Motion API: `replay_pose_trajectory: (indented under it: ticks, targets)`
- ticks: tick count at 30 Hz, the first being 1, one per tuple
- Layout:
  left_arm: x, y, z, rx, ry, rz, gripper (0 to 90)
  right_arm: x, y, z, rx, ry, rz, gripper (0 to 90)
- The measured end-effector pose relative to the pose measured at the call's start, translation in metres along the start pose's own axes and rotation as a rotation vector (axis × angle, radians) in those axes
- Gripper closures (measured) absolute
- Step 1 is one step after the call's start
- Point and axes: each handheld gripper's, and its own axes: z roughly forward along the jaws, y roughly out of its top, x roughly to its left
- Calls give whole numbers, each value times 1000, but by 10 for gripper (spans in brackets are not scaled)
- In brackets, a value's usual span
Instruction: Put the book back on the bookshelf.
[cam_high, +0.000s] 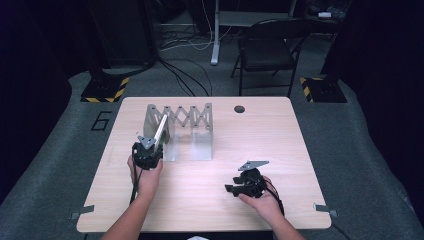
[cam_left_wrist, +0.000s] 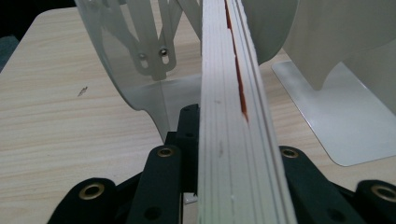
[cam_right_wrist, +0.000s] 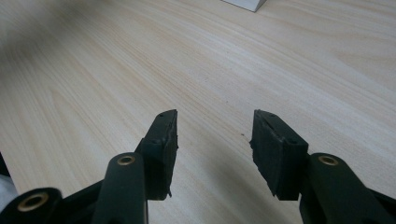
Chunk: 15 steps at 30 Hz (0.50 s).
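The pale wooden bench (cam_high: 210, 200) is carrying an expandable metal file rack (cam_high: 192, 122) with scissor-link crossbars, which is standing toward the far left of the top. The left claw (cam_high: 148, 150) is clamped on a thin book (cam_high: 161, 131), or a sheaf of white pages, and is holding it upright at the rack's left end. In the left gripper view the book (cam_left_wrist: 233, 130) is running straight up between the black jaws, pages facing the camera with a red sliver among them, and the rack's curved divider (cam_left_wrist: 135, 70) is standing just beside it on one side, a second divider and its flat foot (cam_left_wrist: 345, 112) on the other.

By my reading the book is going into the leftmost slot and is largely there; what is left is settling its lower edge on the rack's base and letting go. Whether the lower edge is already resting there cannot be told.

The right claw (cam_high: 240, 187) is idling low over the near right part of the bench, well apart from the rack. In the right gripper view the right claw (cam_right_wrist: 215, 140) is standing apart, with bare wood between the pads and nothing held.

Room is tight only at the slot, where the dividers are flanking the book closely. The middle and right of the bench are lying open, and the rack is sitting well in from the left and far edges.
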Motion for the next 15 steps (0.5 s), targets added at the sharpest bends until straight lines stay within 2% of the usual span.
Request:
replay_pose_trajectory:
  ticks: [13, 15]
  targets:
    - [2, 0, -2, -6, 7, 7, 696, -1, 0, 1, 0, -3, -14, 510]
    - [3, 1, -3, -3, 3, 6, 687, 0, 0, 0, 3, -1, -2, 510]
